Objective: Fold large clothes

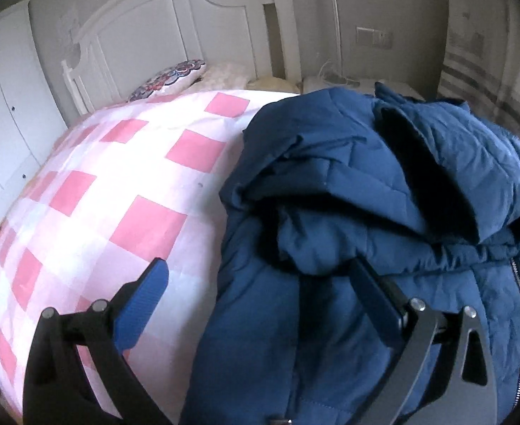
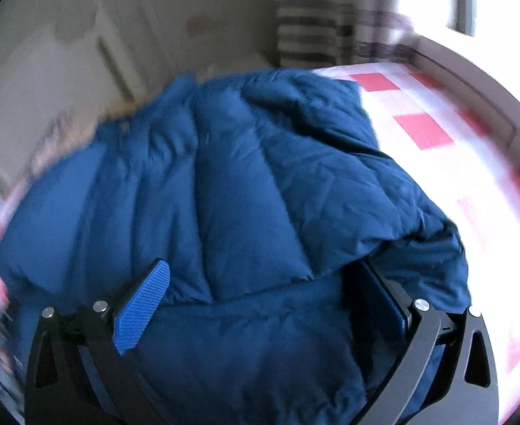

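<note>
Navy quilted jacket (image 1: 366, 194) heaped on checked bed (image 1: 118, 184), right of left hand-held gripper (image 1: 260, 276), directly under right hand-held gripper (image 2: 260, 279). Both spread wide, grasping nothing; right nearer.

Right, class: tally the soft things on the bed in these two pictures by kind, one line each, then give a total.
Blue quilted jacket: 1
Pink-and-white checked bedcover: 1
Patterned pillow: 1
Cream cushions by the headboard, too pale and far off to separate: count left out
Total: 3
</note>
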The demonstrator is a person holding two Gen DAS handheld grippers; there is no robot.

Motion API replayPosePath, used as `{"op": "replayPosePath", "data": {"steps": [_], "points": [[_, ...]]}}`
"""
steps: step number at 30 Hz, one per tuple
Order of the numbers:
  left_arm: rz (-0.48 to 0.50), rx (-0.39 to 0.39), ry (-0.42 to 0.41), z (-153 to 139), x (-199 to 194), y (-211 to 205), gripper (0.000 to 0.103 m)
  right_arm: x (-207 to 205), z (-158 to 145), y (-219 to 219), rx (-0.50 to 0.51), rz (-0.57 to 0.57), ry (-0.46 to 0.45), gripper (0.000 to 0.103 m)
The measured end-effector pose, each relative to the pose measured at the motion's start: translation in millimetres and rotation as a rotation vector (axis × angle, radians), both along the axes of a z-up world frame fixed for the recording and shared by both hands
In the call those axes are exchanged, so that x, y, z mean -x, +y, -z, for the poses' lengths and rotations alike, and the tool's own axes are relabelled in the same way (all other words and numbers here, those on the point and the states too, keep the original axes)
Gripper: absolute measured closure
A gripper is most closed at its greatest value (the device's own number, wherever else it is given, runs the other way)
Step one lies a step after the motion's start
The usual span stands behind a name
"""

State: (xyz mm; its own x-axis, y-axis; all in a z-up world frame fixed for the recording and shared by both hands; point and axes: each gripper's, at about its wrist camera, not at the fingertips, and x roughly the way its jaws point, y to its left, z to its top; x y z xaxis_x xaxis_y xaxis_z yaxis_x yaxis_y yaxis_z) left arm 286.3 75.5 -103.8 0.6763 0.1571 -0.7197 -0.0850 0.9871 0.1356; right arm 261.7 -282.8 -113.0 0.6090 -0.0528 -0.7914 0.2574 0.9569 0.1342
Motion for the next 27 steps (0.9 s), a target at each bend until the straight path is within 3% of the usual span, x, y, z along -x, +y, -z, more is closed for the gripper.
{"op": "replayPosePath", "data": {"steps": [2, 7, 12, 15, 17, 18, 22, 27], "points": [[-0.003, 0.045, -0.002, 0.1, -0.2, 7.2, 0.002, 11.7, -12.2, 18.1, 0.054, -0.034, -0.061, 0.004], [-0.008, 0.113, 0.001, 1.2, -1.6, 17.7, 0.002, 39.5, -45.5, 101.6, 0.286, -0.303, -0.219, 0.005], [-0.007, 0.12, -0.011, -0.6, 0.7, 18.3, 0.002, 44.0, -46.4, 169.6, 0.515, -0.532, -0.247, 0.005], [-0.009, 0.129, -0.006, 0.1, -0.1, 19.9, 0.002, 29.3, -32.3, 192.0, 0.65, -0.579, -0.216, 0.007], [-0.01, 0.137, -0.003, 0.5, -0.7, 21.3, 0.002, 17.4, -24.7, 195.3, 0.678, -0.575, -0.184, 0.021], [-0.011, 0.139, -0.002, 0.7, -1.1, 21.8, 0.002, 11.6, -23.3, 194.9, 0.681, -0.569, -0.173, 0.022], [-0.008, 0.135, 0.005, 1.7, -2.9, 21.1, 0.002, -1.5, -9.1, 214.0, 0.762, -0.602, -0.151, 0.023], [-0.008, 0.131, 0.007, 2.1, -3.2, 20.3, 0.002, -11.8, 1.0, 249.1, 0.913, -0.623, -0.193, 0.023]]}}
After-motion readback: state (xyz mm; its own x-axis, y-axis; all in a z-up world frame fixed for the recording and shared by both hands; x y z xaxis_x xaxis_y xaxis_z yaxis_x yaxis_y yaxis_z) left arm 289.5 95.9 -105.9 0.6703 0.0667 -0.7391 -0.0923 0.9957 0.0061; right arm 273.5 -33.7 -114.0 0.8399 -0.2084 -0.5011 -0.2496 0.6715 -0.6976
